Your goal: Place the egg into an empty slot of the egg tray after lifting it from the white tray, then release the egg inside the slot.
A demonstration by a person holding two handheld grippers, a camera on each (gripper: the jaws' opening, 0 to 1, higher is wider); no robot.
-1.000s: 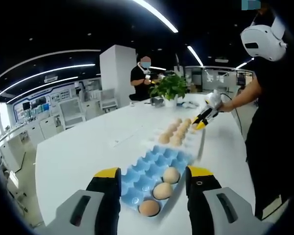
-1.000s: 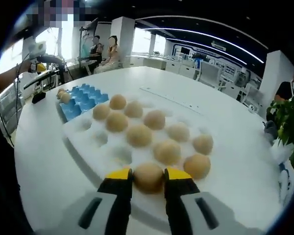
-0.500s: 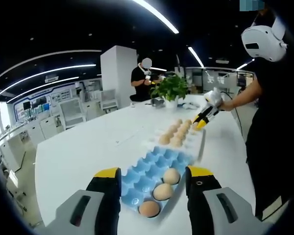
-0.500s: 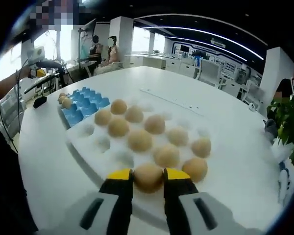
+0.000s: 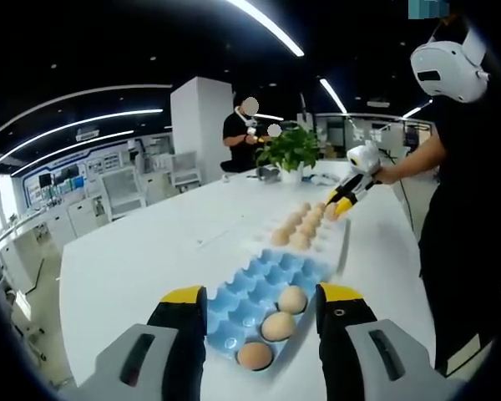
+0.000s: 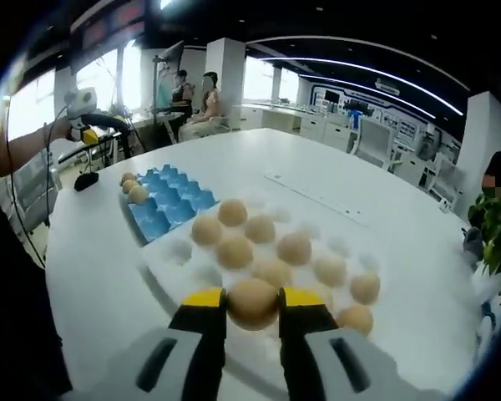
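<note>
Currently, my right gripper clamps one egg, long axis crosswise between the jaws, above the white tray. My left gripper gapes wide over the blue egg tray.

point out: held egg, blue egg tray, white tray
held egg [image 6: 252, 302], right gripper view, its front face.
blue egg tray [image 5: 271, 271], left gripper view, an empty cup.
white tray [image 6: 180, 249], right gripper view, an empty dimple.

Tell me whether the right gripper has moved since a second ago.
Yes. In the left gripper view the right gripper has risen off the white tray, carrying the egg.
</note>
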